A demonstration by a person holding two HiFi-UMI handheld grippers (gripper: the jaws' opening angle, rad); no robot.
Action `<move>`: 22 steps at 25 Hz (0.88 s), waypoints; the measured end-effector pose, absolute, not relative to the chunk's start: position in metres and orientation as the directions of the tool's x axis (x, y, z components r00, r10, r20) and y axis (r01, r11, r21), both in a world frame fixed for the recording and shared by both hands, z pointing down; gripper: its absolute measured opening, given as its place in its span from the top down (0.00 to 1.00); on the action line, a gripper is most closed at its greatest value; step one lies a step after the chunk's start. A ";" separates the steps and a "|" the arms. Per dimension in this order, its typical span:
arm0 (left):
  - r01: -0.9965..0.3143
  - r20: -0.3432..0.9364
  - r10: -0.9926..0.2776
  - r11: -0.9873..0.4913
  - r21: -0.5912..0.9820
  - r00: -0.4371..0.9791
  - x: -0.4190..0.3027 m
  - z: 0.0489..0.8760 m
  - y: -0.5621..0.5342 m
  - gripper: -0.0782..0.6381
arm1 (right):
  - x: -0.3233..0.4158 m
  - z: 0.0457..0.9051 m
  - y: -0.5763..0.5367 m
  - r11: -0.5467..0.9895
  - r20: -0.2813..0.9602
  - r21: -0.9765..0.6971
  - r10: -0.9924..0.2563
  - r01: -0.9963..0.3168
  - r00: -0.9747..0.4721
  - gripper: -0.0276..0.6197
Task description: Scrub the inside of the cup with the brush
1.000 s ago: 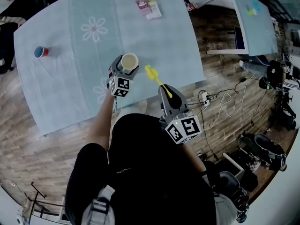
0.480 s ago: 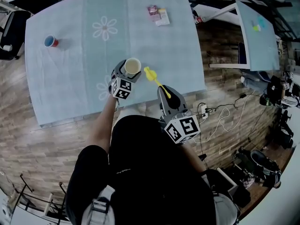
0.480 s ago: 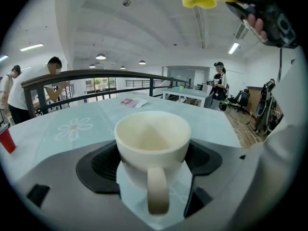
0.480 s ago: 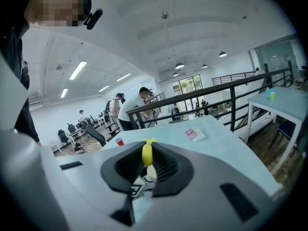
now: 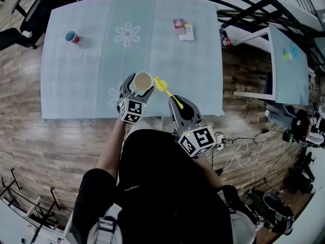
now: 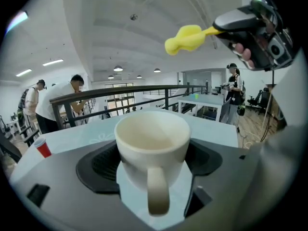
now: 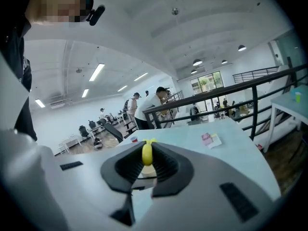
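Left gripper (image 6: 153, 160) jaws clamped on the cup (image 6: 153, 138) from both sides, handle facing the camera. Cup is cream, upright, inside plain and empty, held over the near edge of the tabletop (image 5: 91, 85). Right gripper (image 7: 147, 158) jaws shut on the handle of the yellow brush (image 7: 147, 154). Brush head sits just right of the cup rim, outside the cup. Tabletop has a pale blue cloth with white flower prints (image 5: 127, 34). 1 small red cup (image 5: 71, 36) stands far left, and small packets (image 5: 183, 29) lie at the far side. Wood plank floor (image 5: 51, 151) with cables (image 5: 244, 151). A 2nd table (image 5: 289, 60) at right. Black railing (image 6: 144, 88) and people (image 6: 60, 105) behind.
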State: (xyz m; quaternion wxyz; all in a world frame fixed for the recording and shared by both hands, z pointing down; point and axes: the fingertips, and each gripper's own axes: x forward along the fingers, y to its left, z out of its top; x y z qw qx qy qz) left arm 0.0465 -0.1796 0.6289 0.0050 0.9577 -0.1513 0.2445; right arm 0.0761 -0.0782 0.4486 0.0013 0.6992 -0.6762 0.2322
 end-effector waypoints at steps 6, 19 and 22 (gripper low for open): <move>-0.370 0.464 -0.414 -0.910 -0.189 0.783 0.039 0.575 -0.164 0.33 | 0.098 0.434 -0.063 0.048 0.295 -0.313 -0.944 -0.949 -0.145 0.90; -0.525 0.408 -0.645 -0.764 -0.376 0.646 0.038 0.491 -0.105 0.33 | 0.143 0.395 -0.028 0.337 0.284 -0.319 -0.858 -0.886 -0.429 0.90; -0.556 0.392 -0.681 -0.732 -0.393 0.619 0.040 0.480 -0.093 0.33 | 0.132 0.397 -0.020 0.424 0.329 -0.281 -0.800 -0.861 -0.502 0.90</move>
